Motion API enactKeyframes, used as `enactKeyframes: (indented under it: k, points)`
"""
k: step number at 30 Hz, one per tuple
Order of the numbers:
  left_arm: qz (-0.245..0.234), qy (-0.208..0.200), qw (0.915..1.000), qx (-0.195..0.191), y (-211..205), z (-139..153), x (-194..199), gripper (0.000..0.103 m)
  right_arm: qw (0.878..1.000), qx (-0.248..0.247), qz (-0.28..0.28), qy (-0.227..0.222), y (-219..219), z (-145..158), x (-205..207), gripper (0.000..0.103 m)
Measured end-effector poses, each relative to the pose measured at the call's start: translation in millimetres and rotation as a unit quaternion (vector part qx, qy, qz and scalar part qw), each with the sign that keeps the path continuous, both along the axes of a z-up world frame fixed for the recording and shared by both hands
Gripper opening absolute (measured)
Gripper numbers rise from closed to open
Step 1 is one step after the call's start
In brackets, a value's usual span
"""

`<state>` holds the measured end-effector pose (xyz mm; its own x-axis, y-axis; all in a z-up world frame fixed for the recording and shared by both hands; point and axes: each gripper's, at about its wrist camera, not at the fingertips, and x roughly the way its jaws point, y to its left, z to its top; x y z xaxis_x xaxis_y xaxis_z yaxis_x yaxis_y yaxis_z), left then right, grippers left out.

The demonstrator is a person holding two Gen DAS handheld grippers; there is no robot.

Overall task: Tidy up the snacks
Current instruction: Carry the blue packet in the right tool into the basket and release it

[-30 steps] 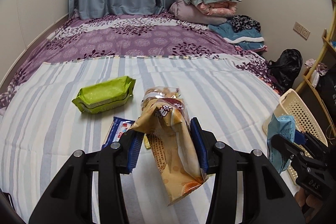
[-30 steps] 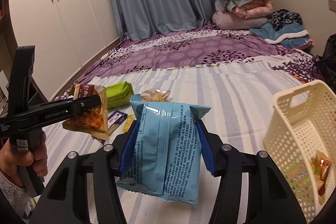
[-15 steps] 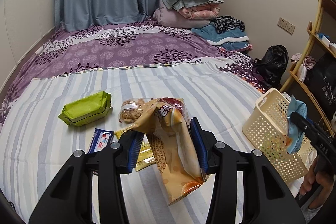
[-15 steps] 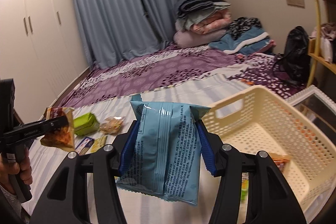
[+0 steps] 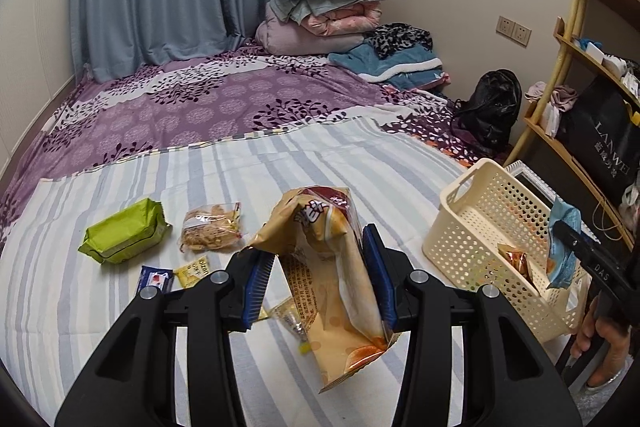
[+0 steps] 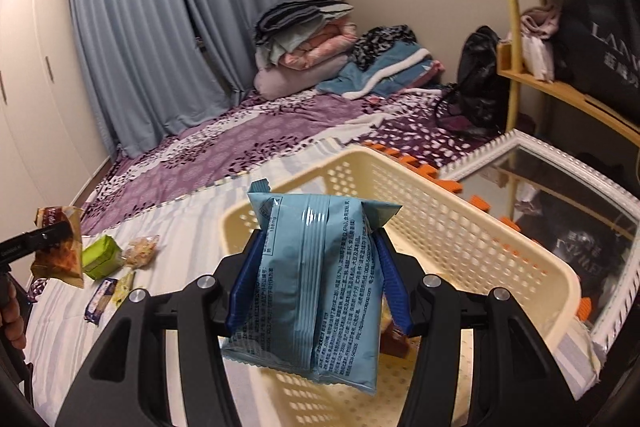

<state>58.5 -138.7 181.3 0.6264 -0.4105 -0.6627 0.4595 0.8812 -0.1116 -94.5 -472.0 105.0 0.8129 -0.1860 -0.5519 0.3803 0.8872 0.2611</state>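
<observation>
My left gripper is shut on a tan and orange snack bag, held above the striped bed sheet. My right gripper is shut on a light blue snack bag, held over the open cream basket. In the left wrist view the basket sits at the bed's right edge with an orange packet inside. A green pack, a clear bag of crackers, a small blue packet and a yellow packet lie on the sheet.
A framed mirror lies right of the basket. A wooden shelf stands at the far right. Folded blankets and a black bag are at the back. Another small packet lies under my left gripper.
Both grippers have moved right with their bags. The right gripper now holds the blue bag over the basket; the left gripper has come nearer to the basket.
</observation>
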Motion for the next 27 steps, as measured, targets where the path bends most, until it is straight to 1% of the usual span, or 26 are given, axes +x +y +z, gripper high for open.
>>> enactKeyframes:
  k: [3,7,8,9,10,19,25,27]
  points:
    - [-0.013,-0.002,0.9999,0.001,-11,2,-2,0.046,1.000,-0.001,-0.014,0.005,-8,-4,-9,0.055]
    - [-0.033,-0.005,0.9994,0.004,-29,5,-6,0.046,0.999,0.014,-0.032,0.007,-19,-10,-21,0.056]
    - [-0.038,-0.006,0.9992,0.004,-33,6,-8,0.046,0.999,0.018,-0.034,0.005,-21,-11,-23,0.058]
    - [-0.042,-0.007,0.9991,0.004,-38,7,-9,0.046,0.999,0.023,-0.035,0.002,-24,-12,-25,0.065]
    - [-0.048,-0.008,0.9988,0.005,-43,7,-10,0.046,0.999,0.024,-0.037,0.001,-26,-12,-27,0.068]
    - [-0.086,-0.011,0.9961,0.015,-82,9,-20,0.046,0.998,0.033,-0.059,-0.011,-44,-14,-40,0.069]
    - [-0.132,-0.007,0.9912,0.012,-119,12,-29,0.046,0.997,0.037,-0.065,-0.014,-49,-15,-47,0.069]
    - [-0.150,-0.008,0.9885,0.014,-134,11,-34,0.046,0.997,0.038,-0.063,-0.015,-51,-15,-49,0.072]
